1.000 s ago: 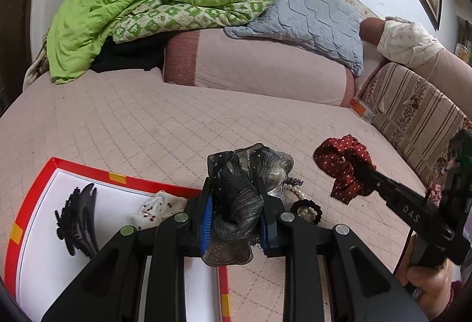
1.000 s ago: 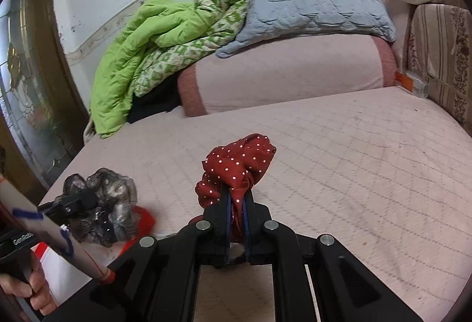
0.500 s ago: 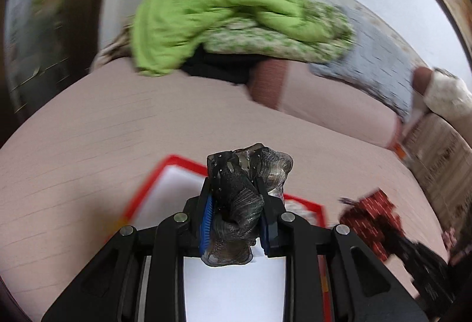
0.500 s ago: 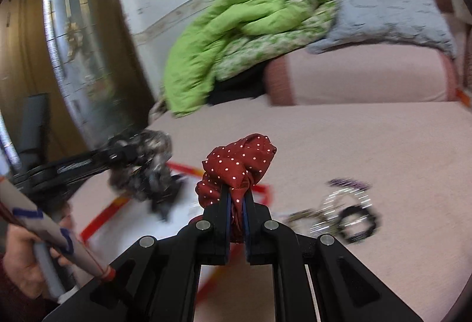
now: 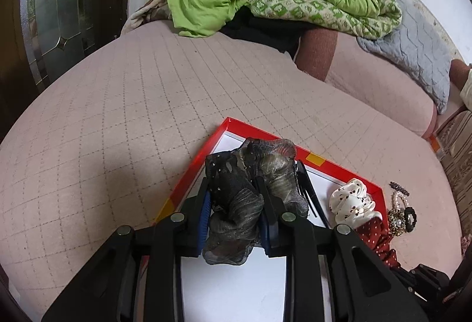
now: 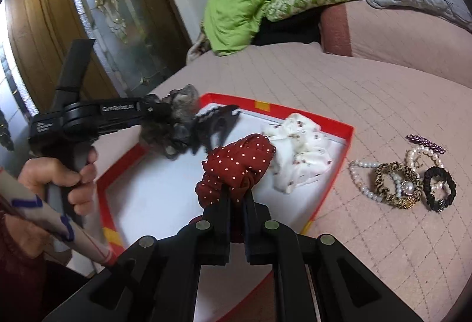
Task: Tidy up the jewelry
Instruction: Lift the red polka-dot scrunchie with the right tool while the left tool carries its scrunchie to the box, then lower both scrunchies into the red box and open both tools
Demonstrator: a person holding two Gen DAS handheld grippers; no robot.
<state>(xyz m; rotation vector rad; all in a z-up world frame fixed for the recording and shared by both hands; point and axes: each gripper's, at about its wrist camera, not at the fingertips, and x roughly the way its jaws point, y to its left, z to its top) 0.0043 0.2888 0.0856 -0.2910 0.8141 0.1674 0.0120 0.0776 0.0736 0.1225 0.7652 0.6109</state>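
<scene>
Over the red-rimmed tray [image 6: 336,174] on the pink quilted bed — you carry a scrunchie in each tool. Your left gripper [image 5: 236,204] is clamped on the grey-black scrunchie [image 5: 250,189], hanging above the tray's far corner beside the black claw clip [image 6: 215,121]; your right gripper [image 6: 236,198] is pinched tight on the red dotted scrunchie [image 6: 239,162], just in front of the white scrunchie [image 6: 298,153] already lying inside. Lower each over bare white floor before letting go — releasing high risks a bounce over the rim. Keep the two tools apart as they descend. The bracelets and hair ties [image 6: 401,174] wait on the cover, outside the tray.
</scene>
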